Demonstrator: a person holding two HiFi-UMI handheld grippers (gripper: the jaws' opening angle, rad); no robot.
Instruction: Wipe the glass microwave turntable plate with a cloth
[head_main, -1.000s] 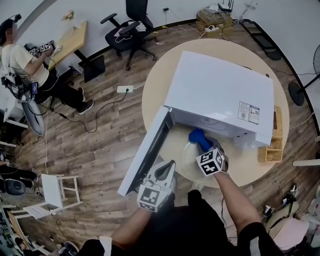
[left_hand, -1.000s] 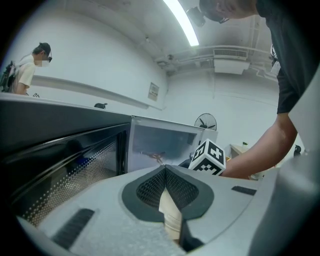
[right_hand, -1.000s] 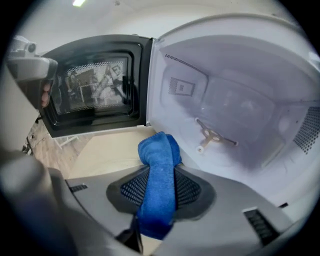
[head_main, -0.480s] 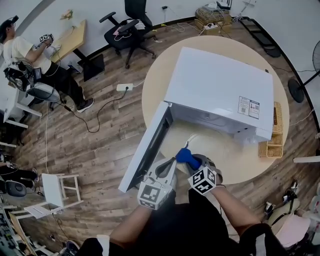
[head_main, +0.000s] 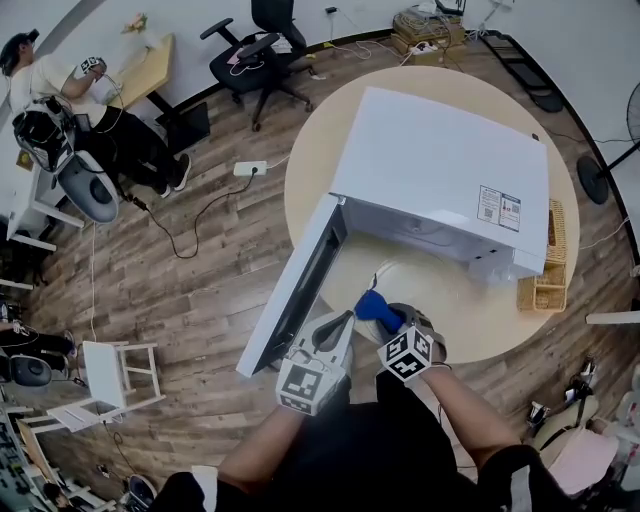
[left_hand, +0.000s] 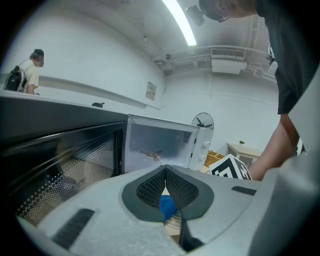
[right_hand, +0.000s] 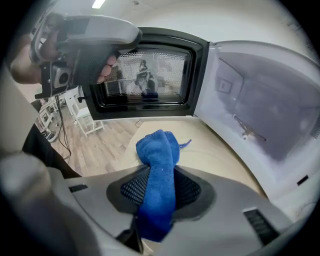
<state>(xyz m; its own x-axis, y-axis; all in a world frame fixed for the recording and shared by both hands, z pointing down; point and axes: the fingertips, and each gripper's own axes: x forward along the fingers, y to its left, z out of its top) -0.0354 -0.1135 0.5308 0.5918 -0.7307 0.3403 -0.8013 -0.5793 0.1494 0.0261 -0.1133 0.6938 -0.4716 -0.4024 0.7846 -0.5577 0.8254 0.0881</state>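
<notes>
My right gripper (head_main: 392, 318) is shut on a bunched blue cloth (head_main: 376, 307), which sticks out past the fingertips. In the right gripper view, that gripper (right_hand: 160, 186) clamps the cloth (right_hand: 159, 155) over the beige table. The glass plate (head_main: 392, 280) shows only as a faint clear disc with a pale rim in front of the open microwave (head_main: 440, 180). My left gripper (head_main: 346, 318) sits just left of the cloth. In the left gripper view, its jaws (left_hand: 165, 170) meet at the tips, apparently on the plate's rim (left_hand: 173, 225), with the cloth (left_hand: 166, 207) behind.
The microwave door (head_main: 295, 290) hangs open to the left, beside my left gripper. A wicker basket (head_main: 545, 290) stands at the round table's (head_main: 310, 190) right edge. Farther off, a person (head_main: 50, 80) sits at a desk and an office chair (head_main: 255, 50) stands on the wooden floor.
My right gripper has carried the cloth from the microwave's mouth back toward me and leftward, close to the left gripper. The left gripper has barely moved.
</notes>
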